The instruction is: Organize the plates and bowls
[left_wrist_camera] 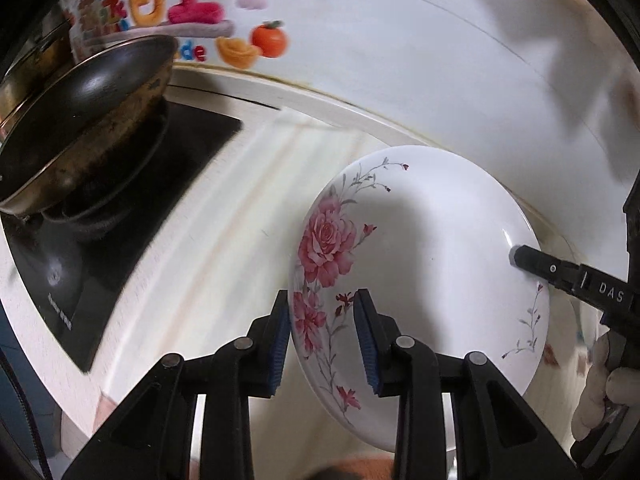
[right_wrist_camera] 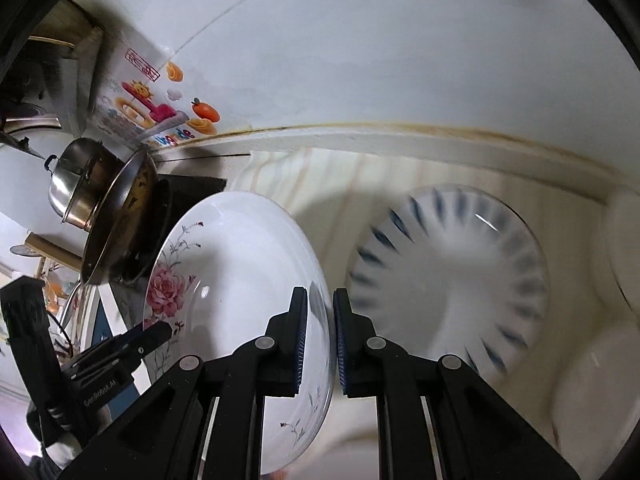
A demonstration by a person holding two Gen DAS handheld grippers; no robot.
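A white plate with pink roses (left_wrist_camera: 424, 248) is held tilted above the counter between both grippers. My left gripper (left_wrist_camera: 322, 332) straddles its near rim; its jaws stand wide apart, so a firm grip is unclear. My right gripper (right_wrist_camera: 320, 332) is shut on the opposite rim of the rose plate (right_wrist_camera: 240, 280). In the left wrist view a right finger (left_wrist_camera: 532, 260) lies on the plate's inner face. A white plate with blue rays (right_wrist_camera: 452, 276) lies on the counter, blurred, right of my right gripper. White dishes (right_wrist_camera: 592, 392) sit at the far right.
A dark wok (left_wrist_camera: 84, 120) sits on a black stove (left_wrist_camera: 120, 216) to the left. A steel pot (right_wrist_camera: 80, 184) stands behind it. A white tiled wall with colourful stickers (left_wrist_camera: 180, 4) backs the pale wood-grain counter (left_wrist_camera: 224, 220).
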